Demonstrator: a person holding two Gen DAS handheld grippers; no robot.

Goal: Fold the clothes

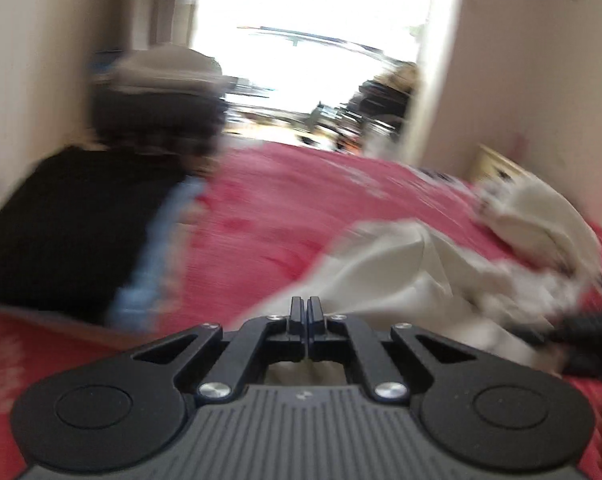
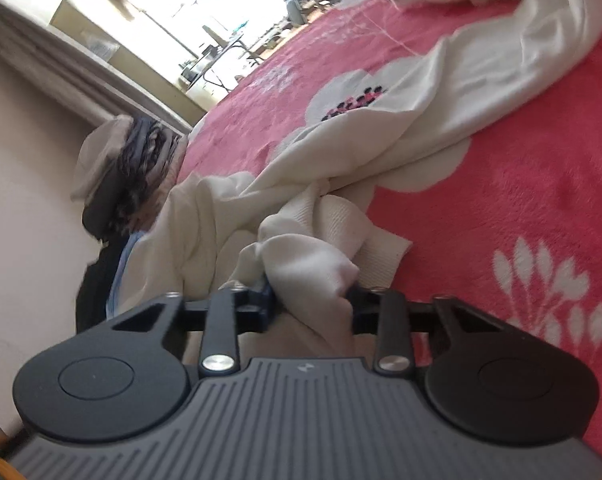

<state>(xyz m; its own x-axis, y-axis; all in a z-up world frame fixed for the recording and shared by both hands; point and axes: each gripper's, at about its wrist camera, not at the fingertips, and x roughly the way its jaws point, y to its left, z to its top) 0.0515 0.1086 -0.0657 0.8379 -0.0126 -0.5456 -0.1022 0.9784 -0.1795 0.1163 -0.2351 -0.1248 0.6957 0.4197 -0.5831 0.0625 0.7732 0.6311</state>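
Fold barely started: the cream garment [image 2: 381, 128] is seen crumpled across the pink flowered blanket [image 2: 521, 184], no neat fold visible. The right claw [image 2: 311, 294] is clamped on a bunched wad of its cloth. The left claw [image 1: 308, 312] is pressed together, apparently empty, just short of the cloth. Open blanket is available centre; the clothes stack [image 1: 157, 104] and wall [image 1: 29, 80] crowd one side.

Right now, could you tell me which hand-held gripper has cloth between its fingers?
The right hand-held gripper: a bunched fold of the white garment sits between its fingers. The left hand-held gripper is shut with nothing visible between them.
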